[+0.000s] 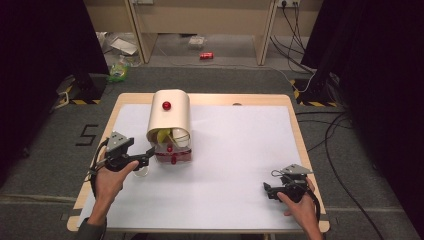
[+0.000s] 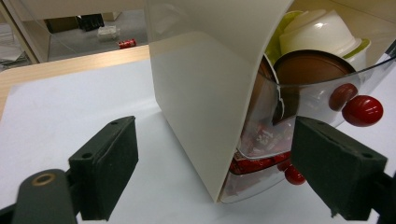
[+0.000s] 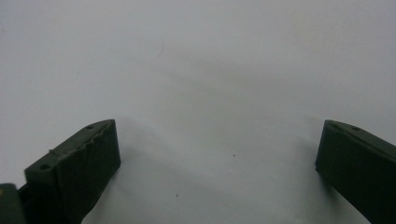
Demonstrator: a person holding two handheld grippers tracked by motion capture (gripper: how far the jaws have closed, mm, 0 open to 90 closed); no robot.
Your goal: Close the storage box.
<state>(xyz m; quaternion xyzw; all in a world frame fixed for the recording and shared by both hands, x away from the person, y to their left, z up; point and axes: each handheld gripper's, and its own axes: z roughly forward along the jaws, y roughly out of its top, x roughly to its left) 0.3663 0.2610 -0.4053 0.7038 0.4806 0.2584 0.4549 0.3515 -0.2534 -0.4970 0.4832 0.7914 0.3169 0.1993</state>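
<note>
Left gripper view: bread box w/ red knob sits just beyond the wide-apart jaws, probably untouched; right jaws apart.

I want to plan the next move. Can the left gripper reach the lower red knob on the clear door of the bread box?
Probably yes. The left gripper is open beside the bread box, and the lower red knob lies just ahead of its jaws, nothing between.

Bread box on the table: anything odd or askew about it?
The bread box has its clear roll door partly raised, with bowls crammed inside, tilted against each other. The left tongs stand open at its corner.
</note>
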